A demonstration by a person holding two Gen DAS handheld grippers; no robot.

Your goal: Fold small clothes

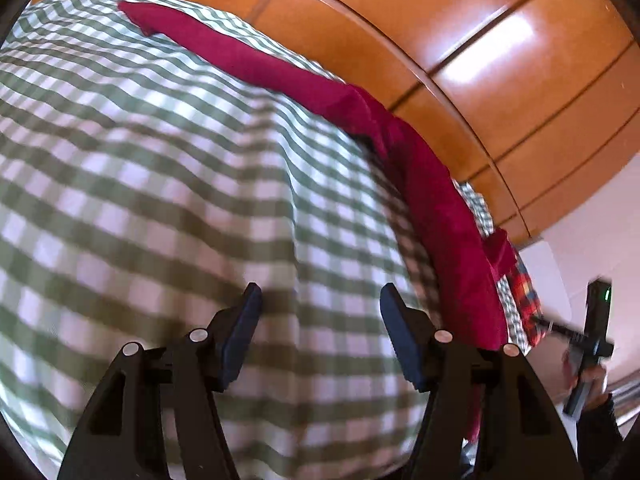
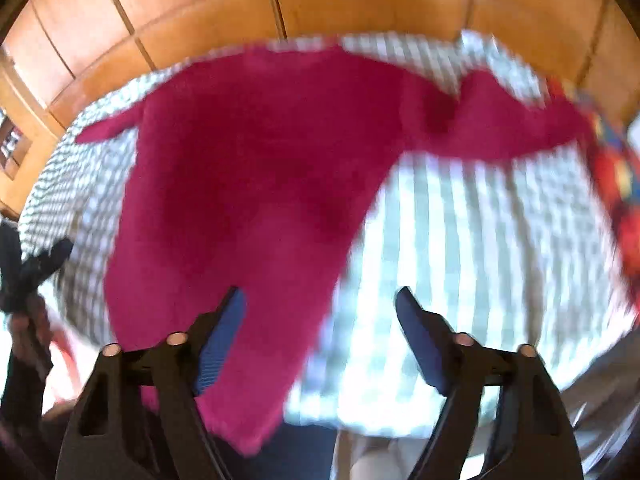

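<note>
A dark red garment (image 2: 248, 184) lies spread on the green-and-white checked cloth (image 2: 472, 248), its sleeves out to the left and right. In the left wrist view the red garment (image 1: 436, 208) runs as a long band along the cloth's far right edge. My left gripper (image 1: 320, 300) is open and empty above the checked cloth (image 1: 160, 184), left of the garment. My right gripper (image 2: 320, 304) is open and empty, over the garment's lower edge. The right gripper also shows at the far right of the left wrist view (image 1: 592, 344). The right wrist view is blurred.
A multicoloured red-and-blue patterned cloth (image 2: 616, 184) lies at the right edge of the checked cloth; it also shows in the left wrist view (image 1: 528, 300). Orange-brown wooden panelling (image 1: 460, 32) stands behind the surface. The person's hand with the left gripper (image 2: 36, 276) is at the left.
</note>
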